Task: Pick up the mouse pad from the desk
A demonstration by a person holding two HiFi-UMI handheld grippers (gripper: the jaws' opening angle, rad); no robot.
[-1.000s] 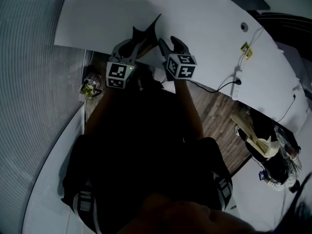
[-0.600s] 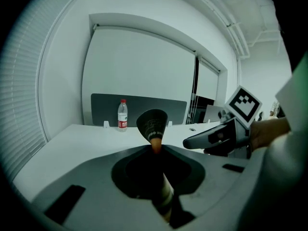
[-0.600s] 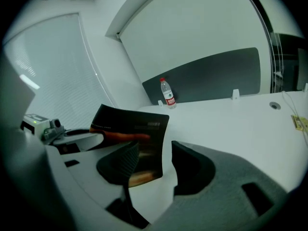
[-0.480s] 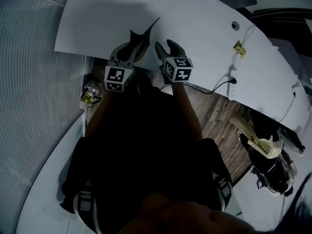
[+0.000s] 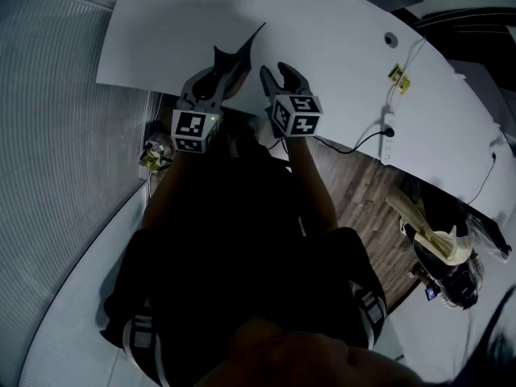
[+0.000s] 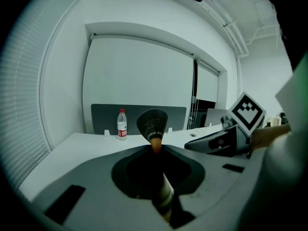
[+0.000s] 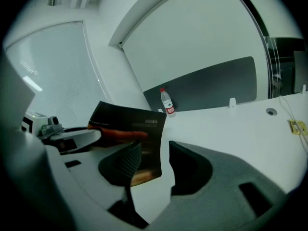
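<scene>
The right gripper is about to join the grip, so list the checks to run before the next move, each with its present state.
1. Left gripper shut on the mouse pad: ok.
2. Mouse pad lifted off the desk: ok.
3. Right gripper jaws apart, having just been closing, not pressing anything: ok.
4. Pad's edge actually between the right jaws, not beyond them: cannot tell.
5. Water bottle well away from both grippers: ok.

Mouse pad (image 6: 153, 121) between the jaws of the left gripper (image 6: 156, 147): thin, flexible, matt dark face. Desk (image 6: 82, 146) beyond the jaws: smooth, matt white
</scene>
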